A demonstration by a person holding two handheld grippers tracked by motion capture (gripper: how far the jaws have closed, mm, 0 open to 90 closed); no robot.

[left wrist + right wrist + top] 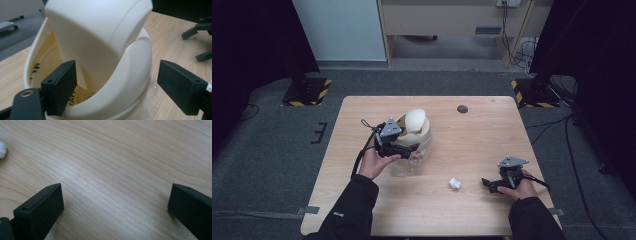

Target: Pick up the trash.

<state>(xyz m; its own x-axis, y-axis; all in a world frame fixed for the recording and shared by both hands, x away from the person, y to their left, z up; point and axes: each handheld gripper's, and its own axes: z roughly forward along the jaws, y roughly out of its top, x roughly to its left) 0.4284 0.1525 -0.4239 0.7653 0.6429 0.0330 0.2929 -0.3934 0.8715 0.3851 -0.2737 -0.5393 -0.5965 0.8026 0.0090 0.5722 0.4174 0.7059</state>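
A cream bin (pixel 426 134) with a tilted swing lid (pixel 414 120) stands left of the table's centre, with a clear plastic liner (pixel 407 167) bunched at its base. My left gripper (pixel 409 148) is open. In the left gripper view the jaws straddle the bin's rim (pixel 135 75) just below the lid (pixel 100 30), one jaw inside the opening and one outside. A crumpled white paper ball (pixel 455 183) lies on the table at the front right. My right gripper (pixel 488 184) is open just right of it, low over bare wood (pixel 115 195). The ball (pixel 2 148) shows at that view's left edge.
The wooden table (pixel 482 135) has a dark round grommet (pixel 462 109) near its back edge. My right gripper's jaws (pixel 200 37) show far off in the left gripper view. Stands with yellow-black bases (pixel 307 92) sit on the floor beyond the table's back corners.
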